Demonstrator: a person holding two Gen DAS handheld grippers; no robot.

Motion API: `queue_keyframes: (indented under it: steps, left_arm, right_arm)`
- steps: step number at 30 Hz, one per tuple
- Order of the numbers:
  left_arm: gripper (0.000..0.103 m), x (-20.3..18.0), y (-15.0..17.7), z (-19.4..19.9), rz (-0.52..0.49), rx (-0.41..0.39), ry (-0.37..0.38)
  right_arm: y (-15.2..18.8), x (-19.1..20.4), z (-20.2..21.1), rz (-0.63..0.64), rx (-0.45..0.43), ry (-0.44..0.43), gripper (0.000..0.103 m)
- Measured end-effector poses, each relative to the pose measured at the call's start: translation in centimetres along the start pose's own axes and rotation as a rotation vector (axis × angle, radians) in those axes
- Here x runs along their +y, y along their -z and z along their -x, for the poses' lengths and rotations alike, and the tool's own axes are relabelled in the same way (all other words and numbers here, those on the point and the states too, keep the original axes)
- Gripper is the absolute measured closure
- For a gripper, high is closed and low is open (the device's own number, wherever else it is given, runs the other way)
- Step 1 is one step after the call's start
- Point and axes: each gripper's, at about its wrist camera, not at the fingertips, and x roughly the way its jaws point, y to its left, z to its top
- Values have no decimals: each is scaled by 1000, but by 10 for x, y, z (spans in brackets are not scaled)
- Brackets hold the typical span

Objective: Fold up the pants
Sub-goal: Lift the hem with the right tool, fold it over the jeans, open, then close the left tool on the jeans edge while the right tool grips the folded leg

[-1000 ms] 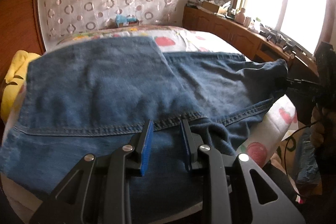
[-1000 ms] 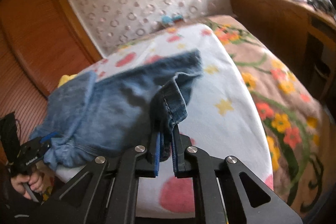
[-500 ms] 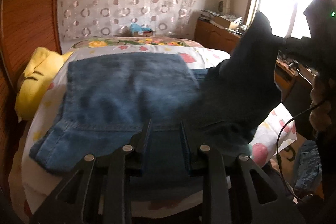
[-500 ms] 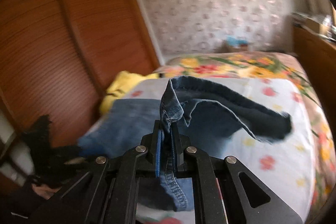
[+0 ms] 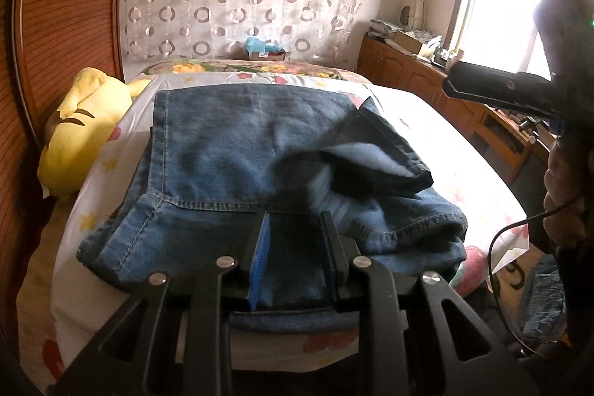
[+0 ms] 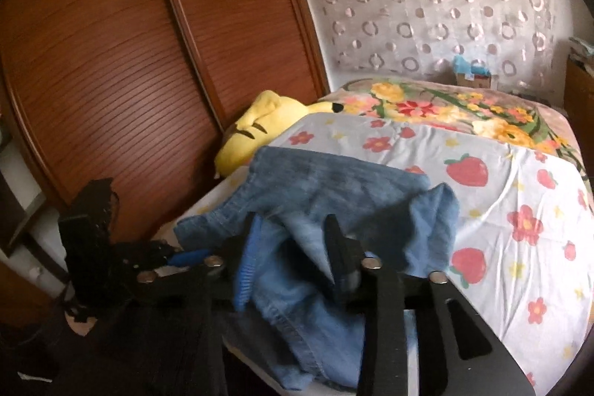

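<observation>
Blue denim pants (image 5: 241, 151) lie on the bed, with one leg thrown loosely over the rest and its dark hem (image 5: 389, 147) on top. My left gripper (image 5: 295, 232) is open, its jaws wide apart low over the near edge of the denim. My right gripper (image 6: 293, 236) is open too, just above the bunched denim (image 6: 334, 195) at the bed's near edge. The right gripper's body shows in the left wrist view (image 5: 493, 91), held off the pants at the right. The left gripper shows in the right wrist view (image 6: 122, 247) at the left.
The bed has a white flower-and-strawberry sheet (image 6: 501, 195). A yellow plush toy (image 5: 80, 132) lies at its left edge against the brown wardrobe doors (image 6: 111, 62). A wooden cabinet (image 5: 427, 80) with clutter stands at the right under the window.
My right gripper carried the leg hem up and over to the left, then opened and let it drop on the pants. My left gripper stayed open near the same spot.
</observation>
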Motion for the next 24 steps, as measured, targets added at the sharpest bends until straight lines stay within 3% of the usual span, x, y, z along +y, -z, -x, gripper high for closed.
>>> queue_keyframes:
  steps: [3, 7, 9, 14, 24]
  left_arm:
    - [79, 1, 0, 0, 2, -2, 2]
    - [79, 3, -1, -1, 2, -1, -3]
    - [79, 4, -2, -2, -2, 4, -8]
    - [79, 11, -4, -14, 0, 35, -24]
    - [78, 10, 6, -39, -11, 104, -38]
  right_arm:
    - [5, -8, 8, 6, -12, 22, 55]
    - [12, -19, 5, -3, 0, 74, 42]
    - [19, -24, 0, -5, 9, 108, 41]
    - [38, -44, -28, -34, 58, 146, 39]
    - [62, -64, -72, -84, 116, 128, 39]
